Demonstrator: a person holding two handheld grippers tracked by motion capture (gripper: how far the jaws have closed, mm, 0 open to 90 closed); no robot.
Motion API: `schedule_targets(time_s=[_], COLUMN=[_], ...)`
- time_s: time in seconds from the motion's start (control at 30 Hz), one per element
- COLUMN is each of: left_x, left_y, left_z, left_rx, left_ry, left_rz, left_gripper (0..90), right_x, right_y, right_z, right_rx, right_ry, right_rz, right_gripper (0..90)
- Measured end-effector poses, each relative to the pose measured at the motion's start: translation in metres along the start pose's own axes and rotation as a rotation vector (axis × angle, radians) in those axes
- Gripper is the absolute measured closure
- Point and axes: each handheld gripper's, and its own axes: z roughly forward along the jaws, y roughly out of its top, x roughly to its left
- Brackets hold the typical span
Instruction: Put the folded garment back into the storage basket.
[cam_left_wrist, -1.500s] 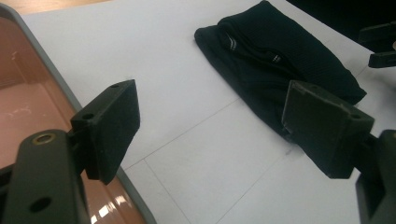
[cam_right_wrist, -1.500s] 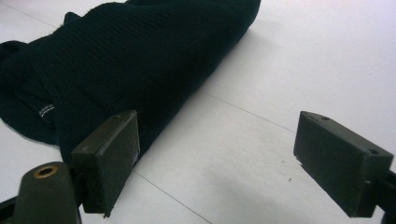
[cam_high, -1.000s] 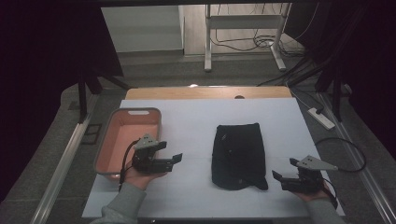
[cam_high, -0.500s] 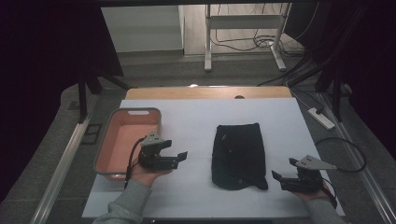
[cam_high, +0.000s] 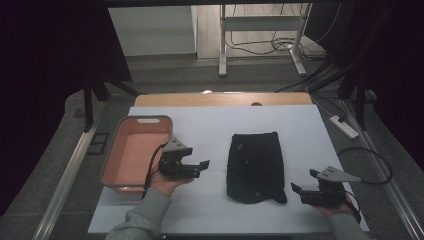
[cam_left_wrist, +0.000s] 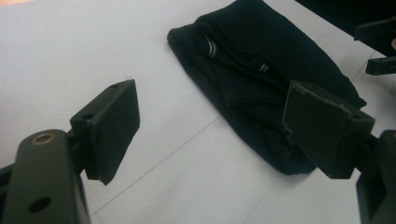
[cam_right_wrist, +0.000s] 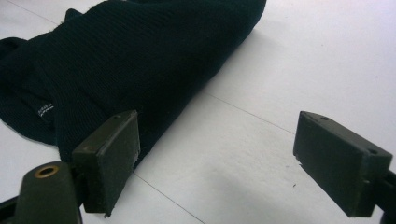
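We see folded black garment (cam_high: 256, 167) between both grippers, long axis running away from us; left gripper (cam_high: 197, 166) and right gripper (cam_high: 300, 190) both gape empty, right nearer its near corner

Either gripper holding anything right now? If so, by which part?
Nothing held. Left gripper and right gripper are both open, either side of the black garment, not touching it.

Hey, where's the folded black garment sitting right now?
In the high view the black garment lies mid-table on the white surface, between the left gripper and right gripper, right of the pink tray.
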Motion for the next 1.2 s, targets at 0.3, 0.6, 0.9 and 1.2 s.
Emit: schedule_targets(time_s=[0.3, 0.6, 0.9, 1.2], left_x=[-0.005, -0.009, -0.013, -0.015], left_y=[0.005, 0.011, 0.017, 0.024], left_z=[0.016, 0.034, 0.047, 0.06], left_rx=[0.021, 0.042, 0.06, 0.077], left_ry=[-0.007, -0.013, -0.011, -0.012], left_rz=[0.007, 0.01, 0.016, 0.029], left_gripper=[18.6, 18.5, 17.8, 17.7], right_x=[0.0, 0.0, -0.001, -0.001], right_y=[0.0, 0.0, 0.0, -0.001], right_z=[0.0, 0.001, 0.001, 0.002], right_rx=[-0.001, 0.002, 0.002, 0.005], right_ry=[0.001, 0.003, 0.007, 0.007], right_rz=[-0.001, 0.0, 0.003, 0.006], right_gripper=[15.4, 15.4, 15.4, 15.5])
